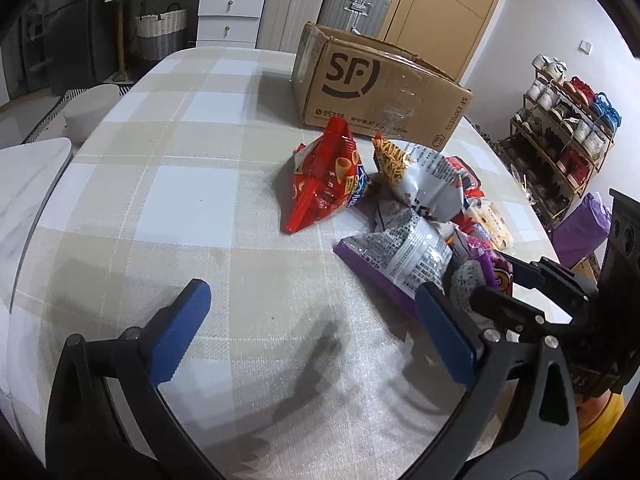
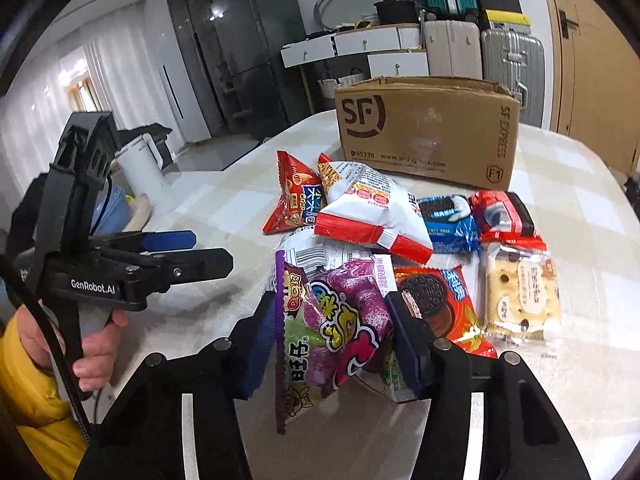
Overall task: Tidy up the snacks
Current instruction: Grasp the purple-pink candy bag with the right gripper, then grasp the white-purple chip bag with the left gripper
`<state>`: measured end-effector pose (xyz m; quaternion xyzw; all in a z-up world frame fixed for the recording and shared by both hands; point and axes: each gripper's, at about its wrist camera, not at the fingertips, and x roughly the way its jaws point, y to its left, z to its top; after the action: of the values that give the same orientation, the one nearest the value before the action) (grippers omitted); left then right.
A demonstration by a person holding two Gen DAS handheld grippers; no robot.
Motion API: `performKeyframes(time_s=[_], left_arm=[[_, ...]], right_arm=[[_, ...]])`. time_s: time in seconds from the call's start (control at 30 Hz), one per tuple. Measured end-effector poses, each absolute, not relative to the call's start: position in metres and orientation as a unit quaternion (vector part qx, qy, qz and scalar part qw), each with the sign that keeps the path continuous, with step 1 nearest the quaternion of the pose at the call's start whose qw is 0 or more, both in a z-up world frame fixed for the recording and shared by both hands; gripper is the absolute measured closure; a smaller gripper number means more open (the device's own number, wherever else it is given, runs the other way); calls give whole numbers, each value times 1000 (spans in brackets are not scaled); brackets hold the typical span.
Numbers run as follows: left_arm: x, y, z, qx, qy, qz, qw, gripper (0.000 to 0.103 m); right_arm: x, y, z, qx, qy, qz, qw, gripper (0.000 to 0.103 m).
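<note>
Right tool (image 2: pixel 332 344) pinches purple bag (image 2: pixel 340 332) at the pile's near edge. Left tool (image 1: pixel 316 332) spread wide over bare table (image 1: pixel 160 184).

Checked tablecloth (image 1: pixel 168 184), shoe rack (image 1: pixel 560 136), wicker basket (image 1: pixel 160 34), silver suitcase (image 2: pixel 512 60), white kettle (image 2: pixel 142 168), grey fridge (image 2: pixel 256 56).

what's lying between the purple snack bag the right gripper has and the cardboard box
In the right wrist view, a white-and-red bag lies between the purple bag and the cardboard box.
</note>
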<state>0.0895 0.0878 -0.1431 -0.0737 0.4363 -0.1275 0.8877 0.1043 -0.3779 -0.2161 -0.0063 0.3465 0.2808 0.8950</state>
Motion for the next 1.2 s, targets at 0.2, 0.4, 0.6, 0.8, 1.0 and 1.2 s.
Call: performKeyframes(time_s=[0.2,0.4,0.6,0.8,1.0,1.2], left_arm=[[82,81,-137,-66,434,-134,889,2],[82,61,-133,-39,434,-147,888,2],[93,31,-132,4,442,-183,878,1],[116,6,-136,30,452,-202,868,2],[131,-8,-146,40,459,-214,861,2],[135,-15,-154,47,465,-212,858,2]], right_arm=[[95,-394,-207,30,325,301,896,50],[93,-424,-200,93,306,309,896,50],[97,-456,-200,131,292,303,898,50],[98,-471,-204,157,285,307,894,50],[106,-482,-210,187,289,310,886,50],[103,-482,-210,187,287,316,885,50]])
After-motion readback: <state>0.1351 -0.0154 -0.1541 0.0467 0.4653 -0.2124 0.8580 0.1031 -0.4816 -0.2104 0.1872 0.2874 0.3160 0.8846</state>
